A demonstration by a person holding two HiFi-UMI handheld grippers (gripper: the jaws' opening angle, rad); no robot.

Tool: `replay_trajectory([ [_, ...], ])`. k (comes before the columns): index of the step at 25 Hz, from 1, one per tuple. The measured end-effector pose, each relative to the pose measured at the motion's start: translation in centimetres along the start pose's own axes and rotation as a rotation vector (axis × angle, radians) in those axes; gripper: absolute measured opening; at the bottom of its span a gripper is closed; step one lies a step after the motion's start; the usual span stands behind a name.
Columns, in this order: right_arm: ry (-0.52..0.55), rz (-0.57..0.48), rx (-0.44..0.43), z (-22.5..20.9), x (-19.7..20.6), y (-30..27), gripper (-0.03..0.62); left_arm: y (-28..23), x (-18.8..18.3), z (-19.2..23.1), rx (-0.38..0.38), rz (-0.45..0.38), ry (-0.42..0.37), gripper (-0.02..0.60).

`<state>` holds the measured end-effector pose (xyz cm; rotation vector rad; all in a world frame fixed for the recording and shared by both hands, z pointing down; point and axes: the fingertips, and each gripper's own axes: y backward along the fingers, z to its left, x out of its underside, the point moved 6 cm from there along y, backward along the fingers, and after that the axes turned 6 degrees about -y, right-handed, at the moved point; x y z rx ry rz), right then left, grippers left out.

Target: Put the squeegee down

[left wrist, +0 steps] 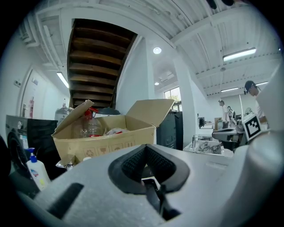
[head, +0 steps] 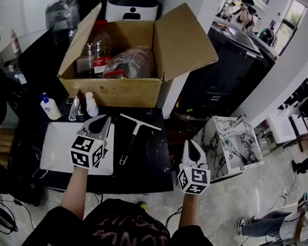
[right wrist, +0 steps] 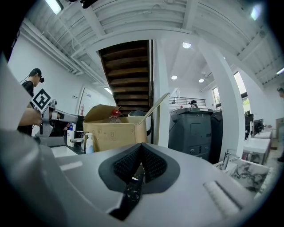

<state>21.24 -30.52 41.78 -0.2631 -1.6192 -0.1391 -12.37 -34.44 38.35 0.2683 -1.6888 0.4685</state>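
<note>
The squeegee (head: 130, 139) lies flat on the black table, its pale blade toward the cardboard box and its dark handle pointing back at me. Nothing holds it. My left gripper (head: 105, 121) hovers just left of it, over the white tray (head: 56, 145), with its jaws shut and empty. In the left gripper view, the left gripper (left wrist: 145, 148) points about level at the box. My right gripper (head: 193, 144) hangs by the table's right front corner, shut and empty, well to the right of the squeegee. The right gripper view has the right gripper (right wrist: 140, 148) closed.
An open cardboard box (head: 114, 89) with plastic bottles and bags stands at the table's back. A pump bottle (head: 50, 107) and small spray bottles (head: 91, 104) stand in front of it. A marble-patterned bin (head: 230, 145) sits on the floor to the right, with a black cabinet (head: 224, 72) behind.
</note>
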Motion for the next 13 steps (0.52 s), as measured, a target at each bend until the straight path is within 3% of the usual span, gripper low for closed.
replay_trajectory([
  [13, 0.007, -0.016, 0.016, -0.4, -1.1, 0.3, 0.009, 0.0, -0.9, 0.2, 0.008, -0.032, 0.013, 0.003],
])
